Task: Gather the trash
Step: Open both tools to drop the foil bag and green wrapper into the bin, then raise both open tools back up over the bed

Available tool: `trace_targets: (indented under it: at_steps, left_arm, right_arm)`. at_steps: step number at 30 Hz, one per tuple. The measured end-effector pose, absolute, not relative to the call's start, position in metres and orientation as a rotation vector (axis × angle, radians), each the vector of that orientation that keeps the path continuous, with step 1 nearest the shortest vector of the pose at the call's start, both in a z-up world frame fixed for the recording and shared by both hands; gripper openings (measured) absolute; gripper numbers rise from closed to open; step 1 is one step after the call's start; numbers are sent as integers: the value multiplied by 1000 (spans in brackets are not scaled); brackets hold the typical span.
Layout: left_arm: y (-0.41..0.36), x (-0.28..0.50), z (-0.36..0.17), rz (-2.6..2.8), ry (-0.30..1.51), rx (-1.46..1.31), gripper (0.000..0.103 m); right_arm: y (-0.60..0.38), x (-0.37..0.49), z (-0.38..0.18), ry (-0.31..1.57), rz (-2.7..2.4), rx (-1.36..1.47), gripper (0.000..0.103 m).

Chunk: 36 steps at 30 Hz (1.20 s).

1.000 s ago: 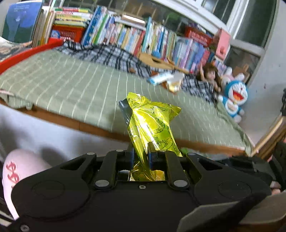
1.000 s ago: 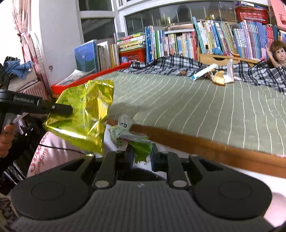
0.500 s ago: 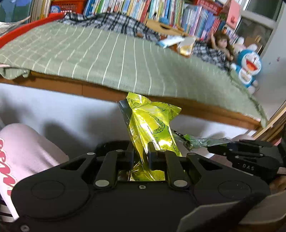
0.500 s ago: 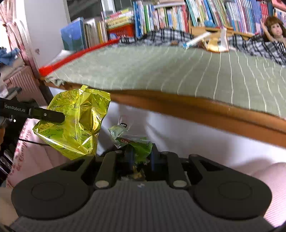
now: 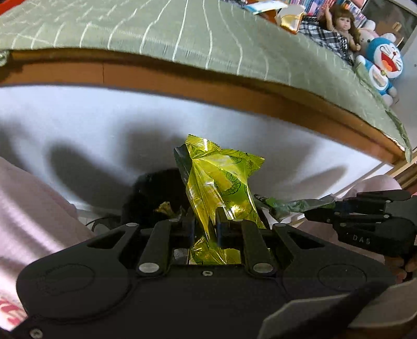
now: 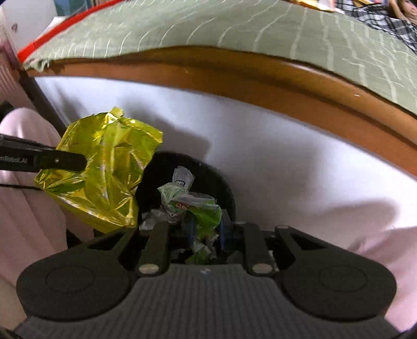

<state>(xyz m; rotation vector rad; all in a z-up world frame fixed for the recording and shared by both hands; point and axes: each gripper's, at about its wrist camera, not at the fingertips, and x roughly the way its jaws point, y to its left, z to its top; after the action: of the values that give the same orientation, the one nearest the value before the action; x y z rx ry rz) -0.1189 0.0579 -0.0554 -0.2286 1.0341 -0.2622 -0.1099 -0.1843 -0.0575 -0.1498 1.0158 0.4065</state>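
My left gripper (image 5: 204,219) is shut on a shiny yellow snack wrapper (image 5: 220,185), which stands upright between its fingers. In the right wrist view that same yellow wrapper (image 6: 104,169) hangs at the left, beside a black trash bin (image 6: 221,185) that holds crumpled litter. My right gripper (image 6: 206,225) is shut on a crumpled green and clear wrapper (image 6: 192,206), held just over the bin's mouth. From the left wrist view the bin (image 5: 153,195) shows dark behind the yellow wrapper, with the right gripper (image 5: 315,212) and its green wrapper (image 5: 292,204) coming in from the right.
A bed with a green striped cover (image 5: 208,39) and a wooden side rail (image 5: 234,88) stretches above the bin. More wrappers (image 5: 286,15), a doll (image 5: 344,26) and a blue plush toy (image 5: 383,65) lie at its far side. The person's pink-clad knees (image 5: 31,208) flank the bin.
Both grippers have tilted down and dropped from bed height to just above the black bin, still gripping their wrappers. The bin's inside has come into view.
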Motion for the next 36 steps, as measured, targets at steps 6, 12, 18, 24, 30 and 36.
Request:
trace_targets:
  at_steps: [6,12,18,24,30,36]
  left_arm:
    - [61,-104,-70,-208,1083,-241,51]
    - [61,-98,-76,-197,1092,-245,63]
    - [63,-99,-82,-195,1111,-265,79]
    - [64,-101,-83,-218,1124,-268,88]
    - [61,-98,-83,-218,1135,-266,90]
    - [56,-96,-79,-239,1120,-271,96]
  right_arm:
    - [-168,-98,-59,1047,420,-183,51]
    - [-166,-96,-60,1064,450,-208,62]
    - [-169,-93,-60,1066,473,-188,68]
    - [-170,-97,-56,1047,492,-202,74]
    - [-173,-98,-49,1019,521,-172,85]
    - [-168,-105,-41,956,539,-227,89]
